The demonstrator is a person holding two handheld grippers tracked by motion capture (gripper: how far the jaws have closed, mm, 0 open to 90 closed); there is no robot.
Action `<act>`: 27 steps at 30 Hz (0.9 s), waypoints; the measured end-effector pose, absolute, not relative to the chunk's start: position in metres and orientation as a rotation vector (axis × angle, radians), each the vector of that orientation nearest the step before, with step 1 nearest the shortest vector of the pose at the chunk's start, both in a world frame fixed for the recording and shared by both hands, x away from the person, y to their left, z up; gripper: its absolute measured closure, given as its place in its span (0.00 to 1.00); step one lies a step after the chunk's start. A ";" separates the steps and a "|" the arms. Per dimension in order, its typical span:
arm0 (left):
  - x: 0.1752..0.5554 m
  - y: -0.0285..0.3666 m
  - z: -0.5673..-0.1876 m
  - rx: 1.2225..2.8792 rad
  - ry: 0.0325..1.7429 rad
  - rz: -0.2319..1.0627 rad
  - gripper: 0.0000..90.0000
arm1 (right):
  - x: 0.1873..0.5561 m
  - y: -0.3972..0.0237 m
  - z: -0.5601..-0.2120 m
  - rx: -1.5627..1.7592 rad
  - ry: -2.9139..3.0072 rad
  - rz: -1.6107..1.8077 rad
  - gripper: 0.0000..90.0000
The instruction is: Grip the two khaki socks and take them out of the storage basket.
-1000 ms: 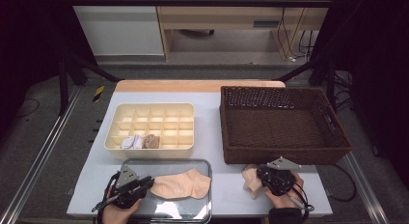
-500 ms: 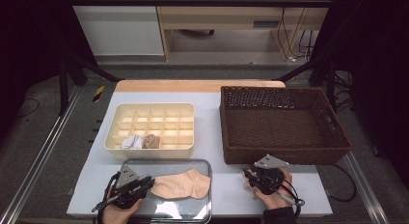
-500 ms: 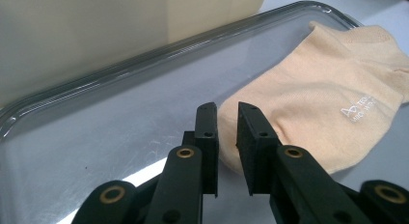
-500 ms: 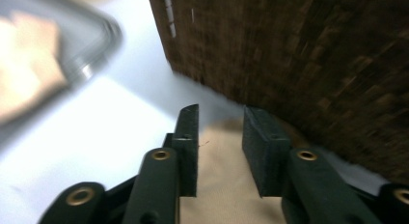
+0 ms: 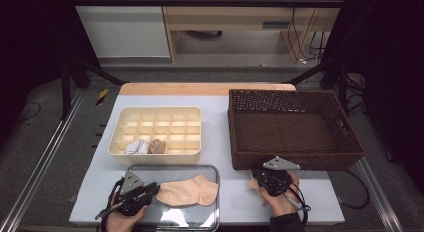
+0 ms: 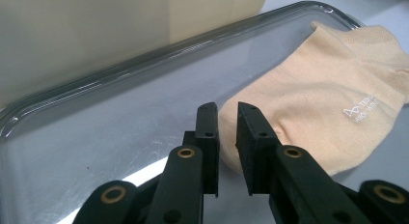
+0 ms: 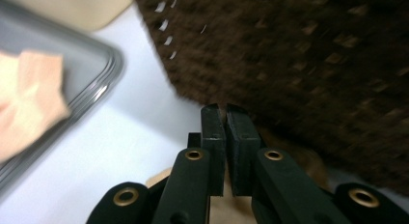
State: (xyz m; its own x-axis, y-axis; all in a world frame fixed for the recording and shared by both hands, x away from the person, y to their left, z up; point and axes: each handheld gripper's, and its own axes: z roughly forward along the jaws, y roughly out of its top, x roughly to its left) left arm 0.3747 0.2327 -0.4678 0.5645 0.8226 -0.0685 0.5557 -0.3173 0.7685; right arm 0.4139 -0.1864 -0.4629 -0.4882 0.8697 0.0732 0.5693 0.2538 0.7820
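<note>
A peach sock (image 5: 187,191) (image 6: 328,103) lies flat on a shiny metal tray (image 5: 200,169) (image 6: 96,127) at the table's front. My left gripper (image 5: 152,191) (image 6: 226,113) rests at the sock's toe end. Its jaws stand a narrow gap apart, and bare tray shows through the gap. A second peach sock (image 5: 254,183) lies on the table by the basket's front wall, mostly under my right gripper (image 5: 260,175) (image 7: 225,110). Those jaws have just been closing and now stand together. I cannot tell whether fabric is pinched between them.
A brown wicker basket (image 5: 300,162) (image 7: 313,55) stands at the right, close behind the right gripper. A cream divided box (image 5: 155,110) behind the tray holds a white roll (image 5: 134,147) and a beige roll (image 5: 157,146) in its front compartments.
The right gripper slid left along the basket's front and now covers most of the second sock, jaws drawn together. The left gripper and the sock on the tray stayed put.
</note>
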 end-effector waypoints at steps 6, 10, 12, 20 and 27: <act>0.374 0.233 -0.467 2.011 1.106 0.434 0.87 | 0.416 -0.185 -0.469 1.313 2.175 1.083 0.83; 0.374 0.234 -0.467 2.009 1.107 0.435 0.87 | 0.404 -0.195 -0.454 1.257 2.181 1.151 0.82; 0.374 0.234 -0.467 2.011 1.107 0.435 0.87 | 0.396 -0.199 -0.453 1.255 2.206 1.154 0.80; 0.374 0.233 -0.468 2.012 1.107 0.432 0.87 | 0.388 -0.193 -0.477 1.233 2.376 1.050 0.74; 0.373 0.232 -0.468 2.012 1.105 0.435 0.87 | 0.389 -0.188 -0.477 1.245 2.366 1.018 0.94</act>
State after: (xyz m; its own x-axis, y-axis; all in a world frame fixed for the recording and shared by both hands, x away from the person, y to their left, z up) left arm 0.3733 0.2322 -0.4676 0.5624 0.8239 -0.0700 0.5556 -0.3139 0.7699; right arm 0.3894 -0.1882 -0.4770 -0.5895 0.8044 0.0740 0.6068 0.3805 0.6979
